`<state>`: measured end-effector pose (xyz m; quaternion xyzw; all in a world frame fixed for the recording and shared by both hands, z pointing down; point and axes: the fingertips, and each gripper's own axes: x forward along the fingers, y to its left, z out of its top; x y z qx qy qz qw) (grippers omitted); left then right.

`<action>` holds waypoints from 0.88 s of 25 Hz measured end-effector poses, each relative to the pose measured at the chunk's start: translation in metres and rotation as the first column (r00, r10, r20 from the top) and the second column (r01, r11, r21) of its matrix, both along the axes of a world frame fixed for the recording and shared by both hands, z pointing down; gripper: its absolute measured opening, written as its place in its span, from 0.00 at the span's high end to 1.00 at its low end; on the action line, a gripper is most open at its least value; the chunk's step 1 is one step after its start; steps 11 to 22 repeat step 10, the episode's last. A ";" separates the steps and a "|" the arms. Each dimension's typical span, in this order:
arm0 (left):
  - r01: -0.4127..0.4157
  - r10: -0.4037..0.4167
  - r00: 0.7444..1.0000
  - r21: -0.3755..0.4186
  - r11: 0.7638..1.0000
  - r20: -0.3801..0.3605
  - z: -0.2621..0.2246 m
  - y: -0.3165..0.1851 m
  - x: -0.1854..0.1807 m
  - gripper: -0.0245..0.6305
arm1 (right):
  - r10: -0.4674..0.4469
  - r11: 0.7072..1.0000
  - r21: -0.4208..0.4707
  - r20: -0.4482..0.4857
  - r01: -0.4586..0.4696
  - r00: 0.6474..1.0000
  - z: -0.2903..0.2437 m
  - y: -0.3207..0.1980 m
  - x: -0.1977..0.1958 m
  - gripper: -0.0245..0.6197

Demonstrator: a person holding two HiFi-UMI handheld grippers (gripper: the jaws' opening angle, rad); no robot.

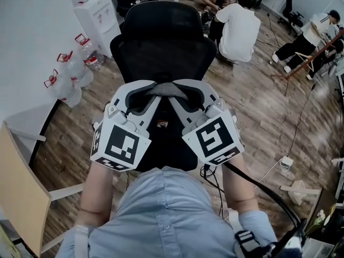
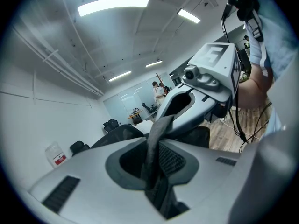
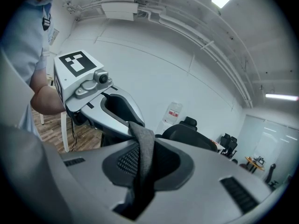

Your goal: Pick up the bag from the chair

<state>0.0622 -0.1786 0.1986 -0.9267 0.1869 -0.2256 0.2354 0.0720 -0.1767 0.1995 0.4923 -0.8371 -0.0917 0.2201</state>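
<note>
Holds one grey strap [image 1: 164, 89] in both tools: nipped in the left gripper [image 2: 153, 169] and nipped again in the right gripper [image 3: 140, 171], with the tips close side by side. Holds it up over the seat of the black chair [image 1: 161, 34], just in front of the chair back. Cannot pick out the rest of the bag. Maybe the dark shape hanging under the strap, but black on black, so hard to tell.

Looks like soft cloth. Folds and twists where pinched, so likely floppy, not stiff, and not easy to break. Probably sags and swings when lifted. Could slide through the pads if heavy, so better to grip tight, right at the middle of the strap, as now.

Needs care with the chair back, very near ahead. Has a white wall and water bottles [image 1: 67, 77] off to the left, a wooden board [image 1: 16, 187] by the left elbow, and cables [image 1: 212, 173] on the floor at the right. Shows people [image 1: 236, 26] sitting well beyond the chair. Leaves the most room straight up and back toward the body.
</note>
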 end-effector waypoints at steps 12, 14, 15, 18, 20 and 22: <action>-0.010 0.010 1.000 0.007 1.000 0.010 0.002 0.000 0.002 0.86 | 0.010 1.000 -0.007 -0.012 -0.010 1.000 0.002 0.000 0.001 0.89; -0.010 0.010 1.000 0.007 1.000 0.010 0.002 0.000 0.002 0.86 | 0.010 1.000 -0.007 -0.012 -0.010 1.000 0.002 0.000 0.001 0.89; -0.010 0.010 1.000 0.007 1.000 0.010 0.002 0.000 0.002 0.86 | 0.010 1.000 -0.007 -0.012 -0.010 1.000 0.002 0.000 0.001 0.89; -0.010 0.010 1.000 0.007 1.000 0.010 0.002 0.000 0.002 0.86 | 0.010 1.000 -0.007 -0.012 -0.010 1.000 0.002 0.000 0.001 0.89; -0.010 0.010 1.000 0.007 1.000 0.010 0.002 0.000 0.002 0.86 | 0.010 1.000 -0.007 -0.012 -0.010 1.000 0.002 0.000 0.001 0.89; -0.010 0.010 1.000 0.007 1.000 0.010 0.002 0.000 0.002 0.86 | 0.010 1.000 -0.007 -0.012 -0.010 1.000 0.002 0.000 0.001 0.89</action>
